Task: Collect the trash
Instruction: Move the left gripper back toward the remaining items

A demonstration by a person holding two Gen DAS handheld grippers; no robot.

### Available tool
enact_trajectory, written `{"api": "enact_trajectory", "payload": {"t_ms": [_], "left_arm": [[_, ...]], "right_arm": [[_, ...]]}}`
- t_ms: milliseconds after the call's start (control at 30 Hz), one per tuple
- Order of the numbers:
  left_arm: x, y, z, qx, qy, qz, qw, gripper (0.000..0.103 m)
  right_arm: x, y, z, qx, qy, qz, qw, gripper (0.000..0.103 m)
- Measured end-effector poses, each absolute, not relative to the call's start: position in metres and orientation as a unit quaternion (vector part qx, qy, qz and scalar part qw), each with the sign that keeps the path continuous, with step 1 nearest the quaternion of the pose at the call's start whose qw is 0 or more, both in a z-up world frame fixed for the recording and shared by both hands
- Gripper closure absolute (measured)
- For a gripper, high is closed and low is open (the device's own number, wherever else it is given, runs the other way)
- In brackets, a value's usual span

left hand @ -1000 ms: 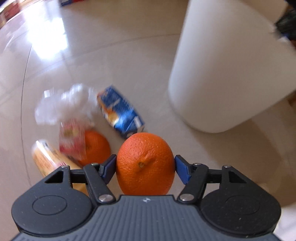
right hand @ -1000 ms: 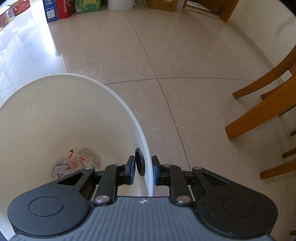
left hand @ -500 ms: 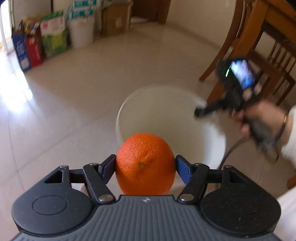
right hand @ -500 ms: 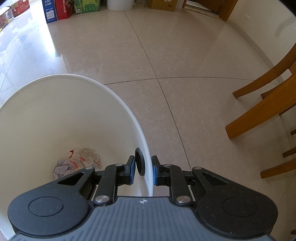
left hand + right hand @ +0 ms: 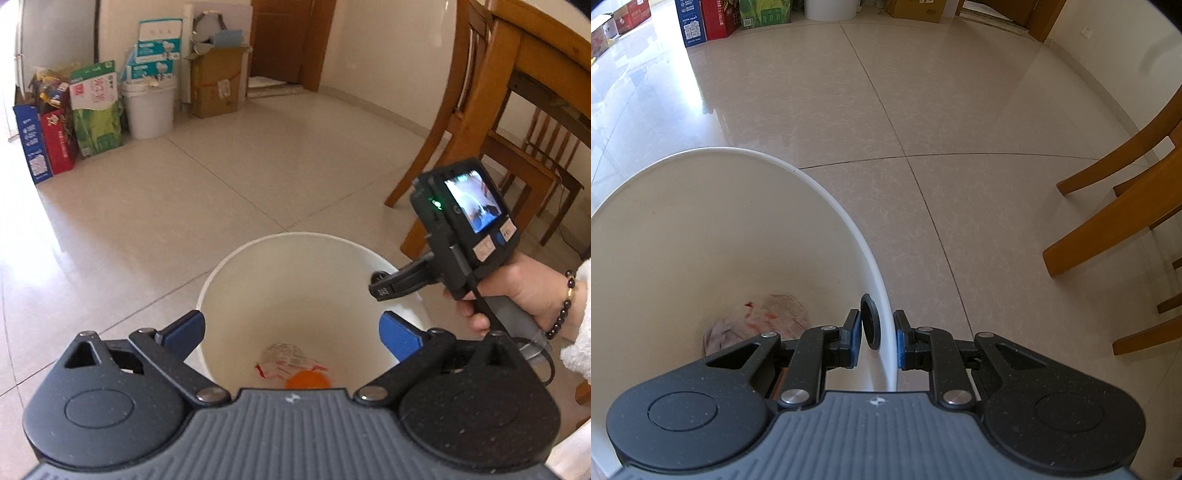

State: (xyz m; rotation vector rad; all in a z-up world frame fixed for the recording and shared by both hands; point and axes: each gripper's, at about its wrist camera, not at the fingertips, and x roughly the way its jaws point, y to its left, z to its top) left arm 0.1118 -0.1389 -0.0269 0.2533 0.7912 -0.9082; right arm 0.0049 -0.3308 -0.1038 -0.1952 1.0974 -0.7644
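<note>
Left gripper [image 5: 291, 330]: spread wide, empty.
Right gripper [image 5: 875, 339]: pinching rim of white plastic bin [image 5: 846, 218].
Round orange fruit [image 5: 307, 380]: firm, smooth; grasp across its middle.

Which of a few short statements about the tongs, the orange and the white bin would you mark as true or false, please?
1. The left tongs stand open above the white bin. True.
2. The orange is clamped in the left tongs. False: it lies in the bin beside a crumpled wrapper.
3. The right tongs grip the bin's rim. True.
4. The bin lies tipped over. False: it stands upright.
5. A wooden chair stands nearby. True.
</note>
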Motion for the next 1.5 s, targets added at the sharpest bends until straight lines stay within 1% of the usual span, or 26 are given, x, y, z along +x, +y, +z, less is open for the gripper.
{"api": "enact_trajectory", "payload": {"t_ms": [233, 433, 667, 967, 1167, 1500], "left_arm": [[0.11, -0.11, -0.019, 0.141, 0.337, -0.385, 0.848, 0.001], [0.114, -0.085, -0.034, 0.098, 0.365, -0.377, 0.845, 0.001], [0.097, -0.055, -0.059, 0.112, 0.369, -0.323, 0.864, 0.001], [0.076, 0.023, -0.125, 0.051, 0.45, -0.191, 0.871, 0.001], [0.061, 0.071, -0.174, 0.016, 0.509, -0.102, 0.854, 0.001], [0.04, 0.108, -0.249, 0.026, 0.557, -0.017, 0.83, 0.001]], "right_arm": [[0.006, -0.33, -0.104, -0.09, 0.508, -0.356, 0.779, 0.082], [0.006, -0.33, -0.104, -0.09, 0.508, -0.357, 0.779, 0.082], [0.006, -0.331, -0.104, -0.088, 0.507, -0.357, 0.779, 0.082], [0.006, -0.331, -0.104, -0.09, 0.507, -0.358, 0.779, 0.082], [0.006, -0.331, -0.103, -0.086, 0.506, -0.359, 0.78, 0.082], [0.005, -0.33, -0.104, -0.089, 0.505, -0.36, 0.779, 0.082]]}}
